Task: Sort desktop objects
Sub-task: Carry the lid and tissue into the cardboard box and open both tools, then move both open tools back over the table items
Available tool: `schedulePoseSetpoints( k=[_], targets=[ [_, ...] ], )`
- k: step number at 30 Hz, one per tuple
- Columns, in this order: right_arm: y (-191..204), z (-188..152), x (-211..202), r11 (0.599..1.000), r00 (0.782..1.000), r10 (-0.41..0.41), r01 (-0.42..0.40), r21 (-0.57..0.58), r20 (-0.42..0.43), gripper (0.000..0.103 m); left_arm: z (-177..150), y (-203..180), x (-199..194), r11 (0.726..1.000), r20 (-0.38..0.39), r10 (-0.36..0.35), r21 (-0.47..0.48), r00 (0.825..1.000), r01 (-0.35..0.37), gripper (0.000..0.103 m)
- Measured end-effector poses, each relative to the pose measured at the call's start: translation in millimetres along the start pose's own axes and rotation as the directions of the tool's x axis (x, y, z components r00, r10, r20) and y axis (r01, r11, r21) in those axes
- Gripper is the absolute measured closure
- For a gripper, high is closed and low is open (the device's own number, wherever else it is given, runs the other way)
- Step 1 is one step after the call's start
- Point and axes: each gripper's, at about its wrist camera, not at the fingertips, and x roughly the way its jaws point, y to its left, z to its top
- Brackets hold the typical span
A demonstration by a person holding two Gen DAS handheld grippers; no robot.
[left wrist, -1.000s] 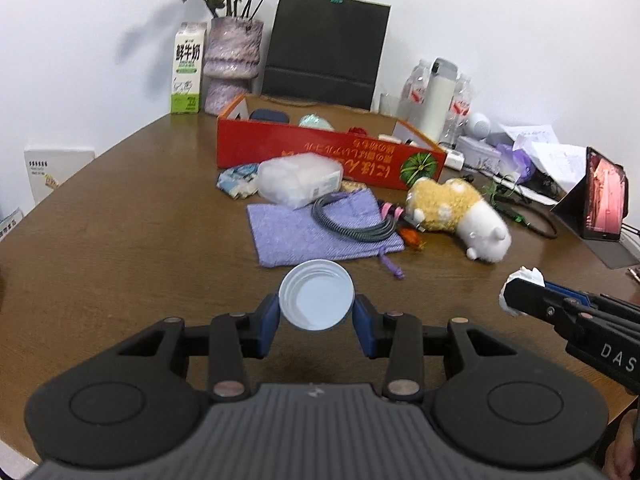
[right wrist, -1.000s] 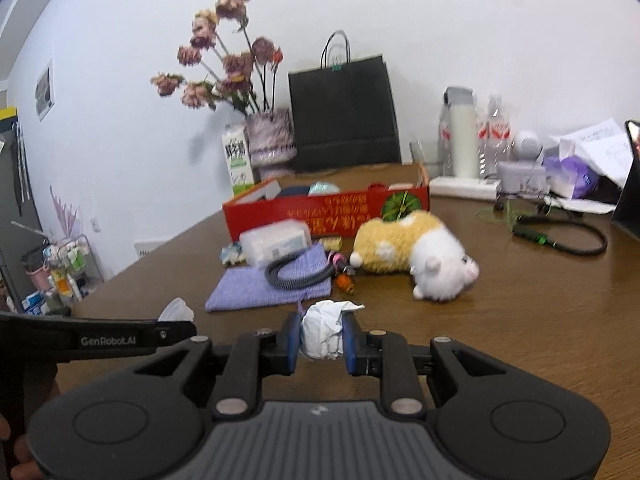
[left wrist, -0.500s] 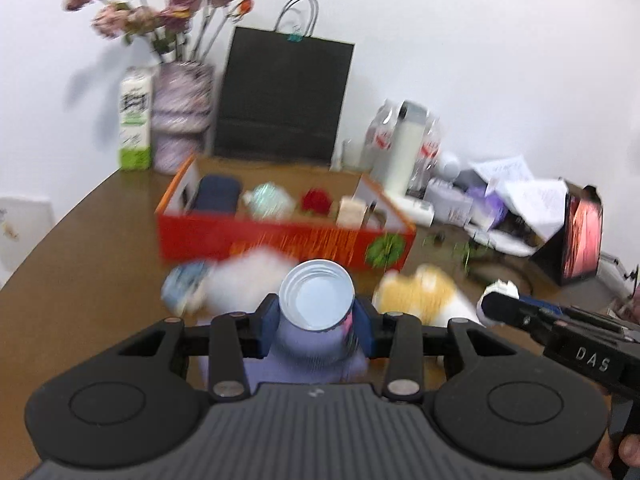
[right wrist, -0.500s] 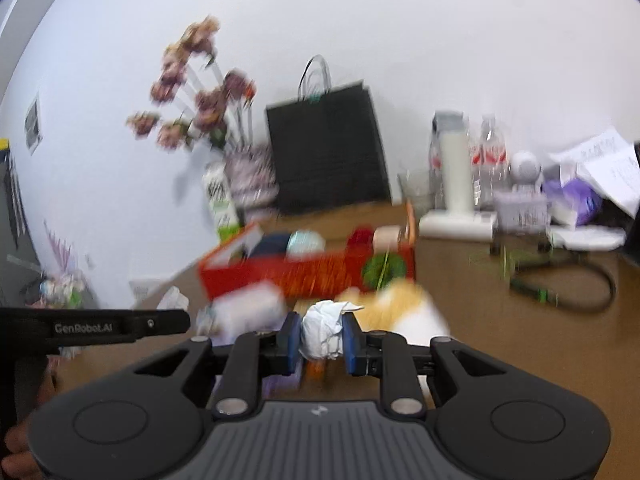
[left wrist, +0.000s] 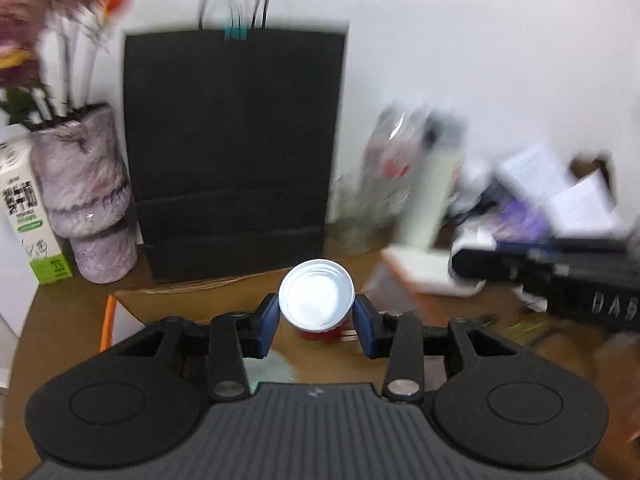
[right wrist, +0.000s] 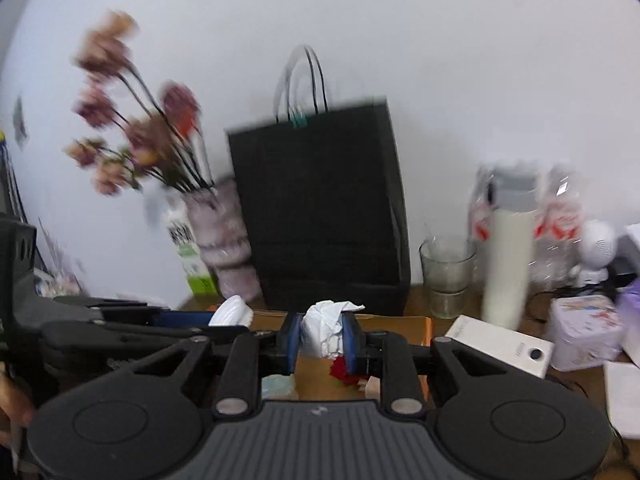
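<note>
**Both tongs loaded, held over the cardboard box**

The left tongs (left wrist: 316,322) are clenched on a small white cup (left wrist: 317,299), its round mouth facing the camera and a blue pad pressed to each side. In the right wrist view the same cup (right wrist: 232,312) shows side-on at about 9 o'clock from the right tongs, ribbed and white at the tip of the other tool.

The right tongs (right wrist: 323,338) grip a crumpled white tissue (right wrist: 326,326), squeezed narrow between the pads, with a ragged corner sticking out at the top toward 1 o'clock.

Below both loads lies an open cardboard box with an orange edge (right wrist: 427,326). On its brown floor I can make out a red rose-like thing (right wrist: 342,370) just under the tissue and something pale green (right wrist: 276,386) at 7 o'clock from it; both are partly hidden by the tool.

Straight ahead at 12 o'clock a black paper bag (left wrist: 234,148) stands against the white wall. At 10 o'clock sit a mottled purple vase (left wrist: 86,200) with dried flowers and a milk carton (left wrist: 30,216) beside it. At 2 o'clock, on the brown table (right wrist: 472,322), stand a glass tumbler (right wrist: 448,276), a tall white bottle (right wrist: 510,264) and blurred plastic bottles, with a white box (right wrist: 506,344) lying in front. The left view is smeared on that side, so the clutter there cannot be told apart.
</note>
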Motion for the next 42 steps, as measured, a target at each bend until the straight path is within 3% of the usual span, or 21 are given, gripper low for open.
schedulePoseSetpoints(
  k=[2,6,8,12,16,21,25,28,31,36,38,42],
  targets=[
    [-10.9,12.6,50.6,0.999,0.993,-0.032,0.034,0.017,-0.117,0.082,6.4,8.1,45.2,1.000,-0.110,0.019,0.007,0.994,-0.018,0.063],
    [-22.5,8.1,133.6,0.994,0.946,-0.095,0.109,0.028,-0.311,0.082,3.5,16.7,113.1,0.994,-0.254,0.108,0.052,0.961,-0.098,0.063],
    [-20.7,1.9,158.5,0.985,0.928,-0.166,0.170,-0.018,-0.334,0.082,1.0,19.9,132.0,0.992,-0.275,0.126,0.047,0.953,-0.118,0.062],
    [-25.0,-4.8,180.3,0.977,0.904,-0.206,0.211,-0.027,-0.374,0.079,-1.3,22.9,149.2,0.994,-0.294,0.111,0.044,0.949,-0.103,0.059],
    [-33.0,-1.9,171.1,0.982,0.929,-0.171,0.189,0.024,-0.329,0.059,0.8,32.4,147.5,0.995,-0.305,0.096,0.012,0.948,-0.097,0.047],
    [-30.8,12.4,147.0,0.983,0.948,-0.146,0.171,0.065,-0.284,0.055,12.7,43.7,114.3,0.990,-0.270,0.120,-0.037,0.955,-0.135,0.043],
    [-19.6,15.3,123.7,0.984,0.955,-0.138,0.161,0.069,-0.261,0.043,19.4,51.7,72.0,0.983,-0.231,0.137,-0.089,0.963,-0.162,0.035],
    [-6.7,6.4,101.9,0.986,0.960,-0.126,0.149,0.075,-0.251,0.042,14.5,53.9,40.4,0.970,-0.212,0.188,-0.116,0.959,-0.216,0.035],
    [4.5,-15.4,79.8,0.990,0.971,-0.097,0.117,0.080,-0.220,0.037,-6.8,52.3,2.6,0.962,-0.156,0.215,-0.134,0.964,-0.236,0.035],
    [26.0,-52.7,36.5,0.995,0.985,-0.073,0.084,0.060,-0.158,0.037,-58.4,42.0,-45.5,0.941,-0.105,0.281,-0.164,0.954,-0.296,0.034],
    [35.3,-69.7,18.8,0.997,0.987,-0.059,0.066,0.045,-0.147,0.032,-80.3,35.3,-63.6,0.931,-0.082,0.294,-0.200,0.952,-0.304,0.032],
    [51.3,-111.7,-16.5,0.996,0.989,-0.083,0.084,0.001,-0.120,0.032,-126.6,13.2,-101.1,0.926,-0.013,0.306,-0.227,0.952,-0.301,0.030]
  ],
)
